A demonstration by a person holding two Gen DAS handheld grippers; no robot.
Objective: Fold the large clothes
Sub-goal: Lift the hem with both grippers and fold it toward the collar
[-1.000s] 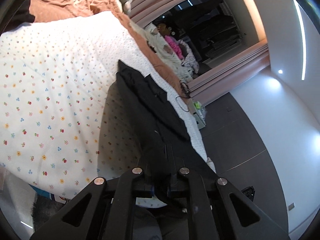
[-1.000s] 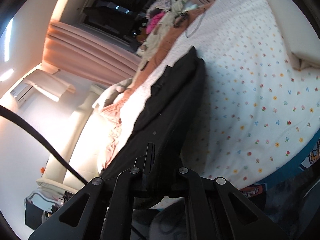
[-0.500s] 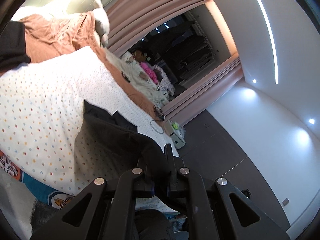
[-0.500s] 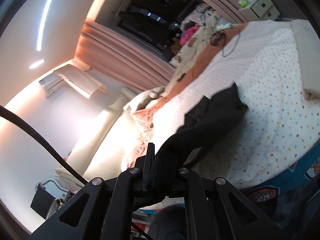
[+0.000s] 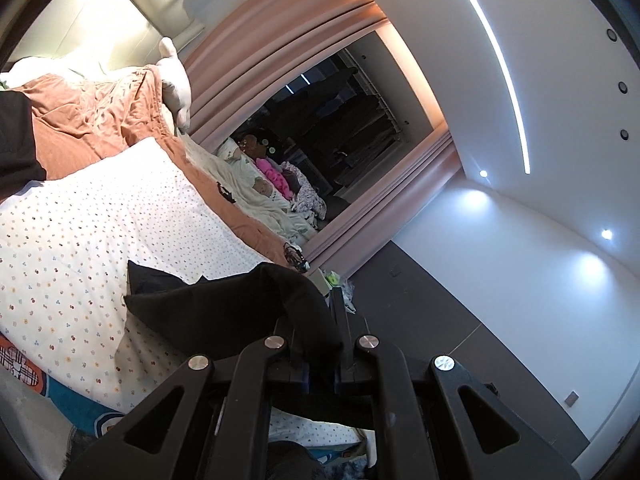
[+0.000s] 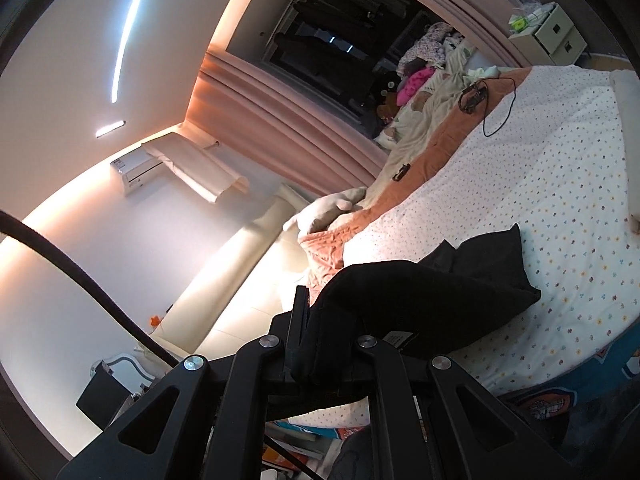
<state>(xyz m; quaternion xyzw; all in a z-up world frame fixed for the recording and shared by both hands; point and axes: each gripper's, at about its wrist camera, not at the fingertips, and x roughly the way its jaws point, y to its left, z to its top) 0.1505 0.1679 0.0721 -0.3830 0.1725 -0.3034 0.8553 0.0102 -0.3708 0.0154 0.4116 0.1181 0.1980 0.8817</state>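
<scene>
A black garment [image 5: 224,312] hangs from my left gripper [image 5: 318,332], which is shut on one edge of it; the rest trails down to the flower-print sheet [image 5: 100,220]. In the right wrist view the same black garment [image 6: 440,300] is pinched in my right gripper [image 6: 324,332], also shut on the cloth. Its far end lies bunched on the sheet [image 6: 540,200], and a white label shows near the right finger. Both grippers are lifted above the bed and point level.
A rust-orange blanket [image 5: 92,120] and a pale plush toy [image 5: 176,80] lie at the bed's head. A heap of clothes [image 5: 272,184] and a black cable [image 6: 492,112] line the far side by the curtains [image 5: 288,60]. A nightstand [image 6: 552,32] stands beyond. Dark floor [image 5: 460,320] lies past the bed's foot.
Both grippers rose and tilted level, lifting the black garment off the sheet. It lay stretched out flat on the bed; now it hangs bunched with only its far end resting there.
</scene>
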